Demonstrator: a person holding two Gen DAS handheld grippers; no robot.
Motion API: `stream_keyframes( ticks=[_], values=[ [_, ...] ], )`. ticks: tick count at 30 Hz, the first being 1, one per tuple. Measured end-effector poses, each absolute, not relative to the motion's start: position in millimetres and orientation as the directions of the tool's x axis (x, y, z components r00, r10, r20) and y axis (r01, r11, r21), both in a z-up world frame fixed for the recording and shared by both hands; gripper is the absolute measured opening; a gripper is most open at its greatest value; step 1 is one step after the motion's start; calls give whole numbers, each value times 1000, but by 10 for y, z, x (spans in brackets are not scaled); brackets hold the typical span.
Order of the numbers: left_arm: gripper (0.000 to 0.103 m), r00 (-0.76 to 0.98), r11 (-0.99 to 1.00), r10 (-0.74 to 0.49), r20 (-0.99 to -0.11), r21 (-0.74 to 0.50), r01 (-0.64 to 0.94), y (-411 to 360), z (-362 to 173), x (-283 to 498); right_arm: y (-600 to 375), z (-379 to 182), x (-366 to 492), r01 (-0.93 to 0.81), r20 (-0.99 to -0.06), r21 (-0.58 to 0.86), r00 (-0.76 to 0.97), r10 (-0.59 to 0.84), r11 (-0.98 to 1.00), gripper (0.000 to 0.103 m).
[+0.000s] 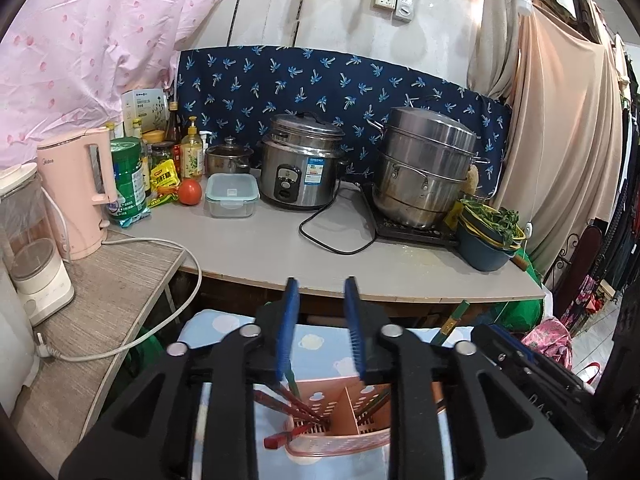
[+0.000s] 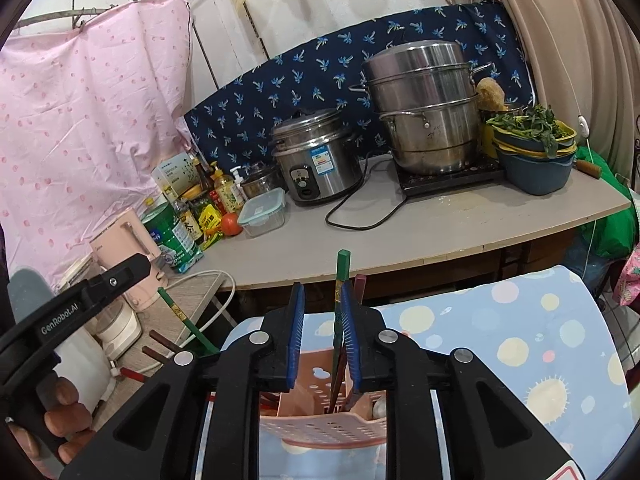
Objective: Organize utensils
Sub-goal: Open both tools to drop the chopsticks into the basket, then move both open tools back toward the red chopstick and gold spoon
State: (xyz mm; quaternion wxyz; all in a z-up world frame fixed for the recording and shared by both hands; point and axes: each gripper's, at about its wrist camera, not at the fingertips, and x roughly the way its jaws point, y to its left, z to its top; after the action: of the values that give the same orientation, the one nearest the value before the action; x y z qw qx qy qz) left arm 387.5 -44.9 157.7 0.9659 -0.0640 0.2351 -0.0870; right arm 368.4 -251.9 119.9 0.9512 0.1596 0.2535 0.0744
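Pink utensil holder (image 1: 340, 416) stood on a spotted blue cloth (image 2: 520, 328), chopsticks (image 2: 340, 320) upright in its compartments. Left hand-held gripper (image 1: 322, 328) hung released above it; right hand-held gripper (image 2: 322, 328), slackened, flanked 2 chopsticks. Beyond, the tabletop (image 1: 280, 248) carried a rice cooker (image 1: 300, 164).

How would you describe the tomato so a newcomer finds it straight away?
Start at the grey countertop in front of the navy palm-print cloth. On its left side, the round red tomato sits between the clear lidded plastic food box and a yellow packet. It is the only smooth red ball there.
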Motion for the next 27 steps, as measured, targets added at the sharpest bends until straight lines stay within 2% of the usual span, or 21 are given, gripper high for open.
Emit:
stream_keyframes(
  ticks=[6, 8, 17, 27],
  values=[
    [31, 880, 979, -195, -433, -142, 147, -465, 1647, 3602, -2549, 1326, 3377, -76, -438, 343, 869, 231, 936, 24],
    [37, 881, 979, -196, -431, -144, 147, -447, 1666, 3502, -2545, 1345, 3251, -81, -435, 341, 870, 234, 937, 26],
    [37, 862, 979, -200, -466, -141, 150, -368, 1526, 2900, -2513, 1172, 2595, -86, -483, 359, 835, 264, 930, 26],
    [37, 815, 978, -204, -542, -155, 142, -237, 1050, 2234, -2454, 790, 1850, -70, -555, 352, 788, 268, 934, 26]
  ],
)
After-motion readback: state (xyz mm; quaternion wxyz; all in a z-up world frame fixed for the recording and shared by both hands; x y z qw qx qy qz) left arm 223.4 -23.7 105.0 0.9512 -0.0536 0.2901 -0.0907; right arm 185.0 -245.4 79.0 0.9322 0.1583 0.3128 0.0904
